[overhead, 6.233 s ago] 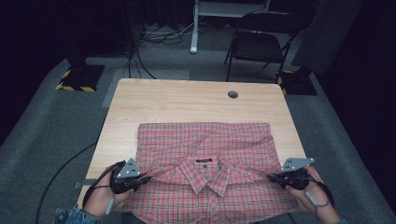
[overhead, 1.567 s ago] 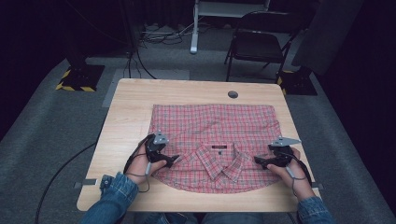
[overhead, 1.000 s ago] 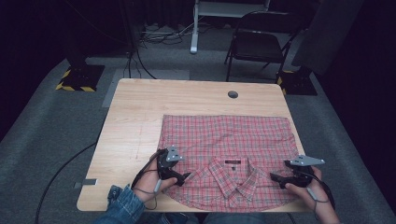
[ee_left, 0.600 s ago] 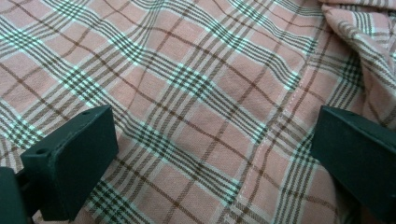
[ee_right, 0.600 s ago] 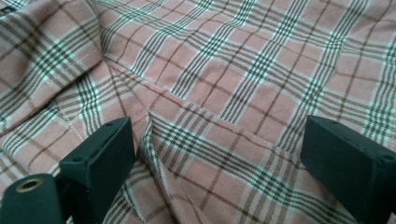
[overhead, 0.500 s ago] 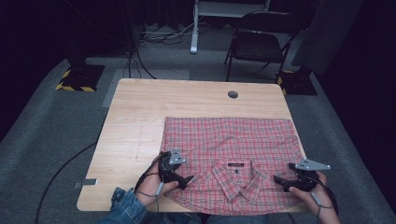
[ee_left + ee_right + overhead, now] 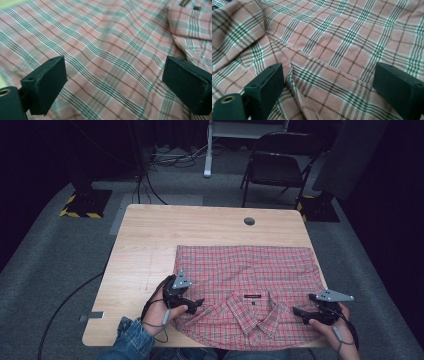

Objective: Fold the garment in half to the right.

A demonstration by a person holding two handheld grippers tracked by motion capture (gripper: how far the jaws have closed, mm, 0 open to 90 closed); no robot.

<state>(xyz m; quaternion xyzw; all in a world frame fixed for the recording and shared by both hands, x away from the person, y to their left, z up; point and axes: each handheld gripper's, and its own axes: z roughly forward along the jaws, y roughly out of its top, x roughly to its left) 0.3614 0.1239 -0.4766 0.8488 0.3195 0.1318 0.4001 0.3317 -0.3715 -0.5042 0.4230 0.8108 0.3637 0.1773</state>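
The counter (image 7: 150, 240) is a pale wooden top with a small round hole (image 7: 249, 221) near its far edge, well beyond both grippers. The bare wood lies to the outer side of the left gripper and beyond it.

The shirt (image 7: 245, 275) is a red plaid garment spread flat on the counter, spanning the space between the two grippers and reaching away from them toward the far edge. Its collar (image 7: 250, 307) lies roughly midway between the grippers, near the counter's front edge, with a dark label (image 7: 253, 296) just behind it. In the left gripper view the shirt (image 7: 105, 50) runs under and beyond the jaws, and the collar with its label (image 7: 185, 3) sits at the upper right. In the right gripper view the shirt (image 7: 332, 50) likewise lies under the jaws, with a stitched seam (image 7: 322, 61) crossing just ahead of them.

The left gripper (image 7: 199, 304) sits at the shirt's left side. Its jaws stand spread wide, having just closed slightly; the fabric lies below them, and neither pad presses on it (image 7: 115, 90).

The right gripper (image 7: 296, 310) sits at the shirt's right side. Its jaws also stand spread wide above the cloth, pinching nothing (image 7: 329, 90). A fold of fabric rises just beside its left jaw.
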